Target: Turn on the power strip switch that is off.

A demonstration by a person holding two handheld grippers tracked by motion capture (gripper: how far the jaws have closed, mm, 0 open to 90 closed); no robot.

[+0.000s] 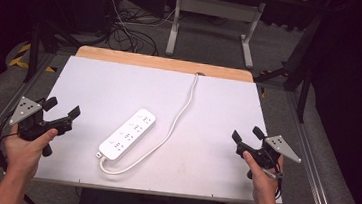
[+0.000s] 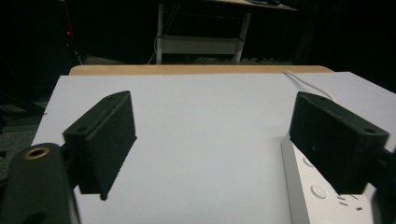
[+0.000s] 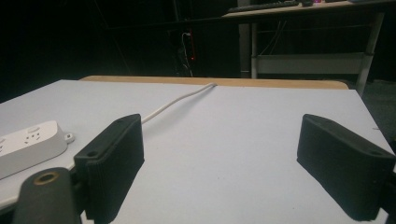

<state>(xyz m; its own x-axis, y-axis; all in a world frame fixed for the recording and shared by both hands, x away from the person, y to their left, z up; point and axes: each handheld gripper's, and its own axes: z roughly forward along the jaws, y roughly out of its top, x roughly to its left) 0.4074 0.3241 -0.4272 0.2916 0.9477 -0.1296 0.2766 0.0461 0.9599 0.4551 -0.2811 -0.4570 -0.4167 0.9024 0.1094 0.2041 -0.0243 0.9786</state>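
Note:
A white power strip lies slantwise in the middle of the white tabletop, its white cable looping from its near end and running to the far edge. My left gripper is held open at the table's left edge, apart from the strip. My right gripper is held open near the right edge. In the left gripper view the strip shows at the lower right, partly behind the right jaw, with the gripper empty. In the right gripper view the strip lies at the far left, and the gripper holds nothing.
A wooden strip runs along the table's far edge. Behind it stand a white desk frame and a tangle of floor cables. Metal rails flank the table on both sides.

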